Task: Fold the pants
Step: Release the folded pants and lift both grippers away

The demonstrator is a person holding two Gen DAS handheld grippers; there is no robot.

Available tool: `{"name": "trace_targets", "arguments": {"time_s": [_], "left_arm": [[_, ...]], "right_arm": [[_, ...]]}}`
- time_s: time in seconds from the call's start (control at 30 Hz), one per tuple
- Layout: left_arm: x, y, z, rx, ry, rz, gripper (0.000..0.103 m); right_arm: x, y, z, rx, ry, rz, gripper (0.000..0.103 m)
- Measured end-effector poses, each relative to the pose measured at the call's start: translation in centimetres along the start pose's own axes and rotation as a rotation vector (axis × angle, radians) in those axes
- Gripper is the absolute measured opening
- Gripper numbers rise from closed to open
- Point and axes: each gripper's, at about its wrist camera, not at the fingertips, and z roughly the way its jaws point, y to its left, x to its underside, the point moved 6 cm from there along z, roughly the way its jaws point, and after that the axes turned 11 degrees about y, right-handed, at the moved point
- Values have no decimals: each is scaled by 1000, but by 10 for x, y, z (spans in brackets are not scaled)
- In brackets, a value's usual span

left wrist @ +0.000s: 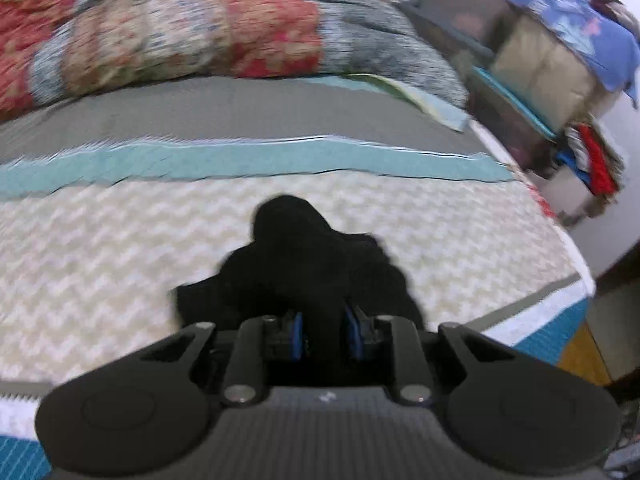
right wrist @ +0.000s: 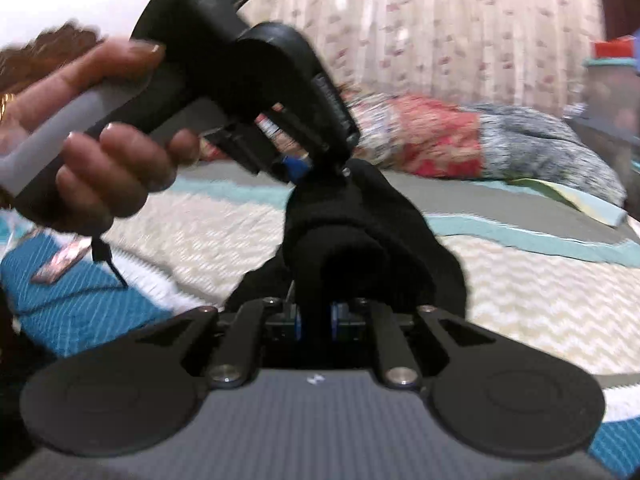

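Note:
The black pants [left wrist: 304, 252] hang bunched above the bed, and my left gripper [left wrist: 325, 332] is shut on them, with dark cloth filling the gap between its blue pads [left wrist: 297, 334]. In the right wrist view the pants [right wrist: 340, 216] rise in a dark fold from my right gripper [right wrist: 315, 324], which is shut on the cloth. Just above, my left gripper [right wrist: 320, 168] pinches the top of the same fold, and a person's hand [right wrist: 100, 168] holds its handle. The two grippers are close together. Both views are motion-blurred.
A cream chevron bedspread [left wrist: 120, 248] with teal and grey bands lies under the pants. A rolled red-patterned quilt [left wrist: 160, 32] lies at the far side. Stacked storage boxes [left wrist: 500, 80] stand off the bed's right edge, and a floral curtain [right wrist: 440, 20] hangs behind.

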Motion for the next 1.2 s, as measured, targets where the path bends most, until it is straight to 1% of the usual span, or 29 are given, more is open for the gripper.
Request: {"name": "trace_targets", "arguments": {"time_s": [0.03, 0.07, 0.1, 0.13, 0.17, 0.2, 0.23, 0.27, 0.3, 0.33, 0.4, 0.43, 0.53, 0.6, 0.63, 0.67, 0.7, 0.73, 0.77, 0.8, 0.83, 0.87, 0.9, 0.93, 0.97, 1.0, 1.03, 1.1, 1.2], "left_arm": [[5, 14, 3, -24, 3, -24, 20], [10, 27, 9, -65, 3, -42, 20], [14, 44, 17, -128, 1, -62, 20], [18, 58, 28, -180, 16, -83, 21], [24, 74, 43, -234, 61, -115, 21], [30, 88, 55, -260, 112, -159, 21], [36, 96, 62, -242, 133, -195, 21], [40, 100, 64, -204, 137, -221, 22], [42, 101, 63, -170, 126, -239, 22], [43, 100, 61, -162, 111, -240, 23], [43, 95, 50, -153, 68, -222, 34], [45, 92, 45, -143, 49, -216, 35], [45, 82, 26, -92, -6, -209, 39], [42, 74, 19, -58, -27, -196, 53], [41, 69, 20, -47, -27, -184, 56], [39, 64, 22, -41, -20, -165, 63], [38, 59, 25, -44, -7, -146, 74], [37, 56, 32, -58, 11, -129, 79], [38, 54, 40, -68, 25, -118, 81], [38, 53, 47, -77, 44, -119, 76], [38, 53, 55, -80, 67, -134, 71], [39, 53, 60, -69, 80, -143, 54], [38, 52, 64, -45, 91, -147, 39], [37, 50, 67, -23, 99, -151, 30], [36, 49, 69, -8, 104, -154, 18], [35, 48, 67, -12, 104, -153, 15], [33, 47, 65, -18, 98, -148, 14], [28, 46, 54, -2, 72, -139, 14], [20, 50, 31, 30, 7, -141, 14]], "right_arm": [[1, 8, 10, -28, 25, -20, 29], [4, 16, 22, -71, 59, -39, 45], [7, 18, 34, -112, 92, -36, 54], [13, 18, 47, -143, 157, -16, 65], [17, 18, 52, -149, 202, 3, 66], [17, 15, 51, -155, 207, 15, 66], [12, 11, 45, -176, 186, 20, 66], [8, 6, 34, -208, 158, 27, 66], [5, 3, 24, -232, 137, 40, 66], [2, -4, 13, -262, 115, 64, 66], [0, -14, -3, -302, 90, 127, 66], [-2, -21, -11, -315, 74, 157, 65], [-7, -32, -29, -297, 19, 194, 65], [-11, -38, -28, -255, 6, 174, 66], [-10, -37, -24, -237, 16, 162, 66], [-9, -34, -18, -227, 35, 151, 66], [-7, -30, -11, -229, 53, 137, 67], [-5, -25, -7, -238, 66, 118, 69], [-5, -16, 0, -243, 77, 89, 76], [-1, -11, 2, -234, 85, 74, 84], [-1, -4, 11, -225, 101, 53, 85], [-1, 1, 21, -224, 118, 31, 85], [-2, 6, 27, -224, 128, 10, 83], [-1, 11, 32, -215, 138, -14, 82], [-1, 15, 41, -181, 159, -39, 60], [-3, 14, 46, -138, 182, -45, 23], [-5, 12, 49, -124, 193, -28, 20], [-17, 7, 40, -165, 163, 53, 15], [-31, 13, 26, -165, 97, 56, 15]]}}
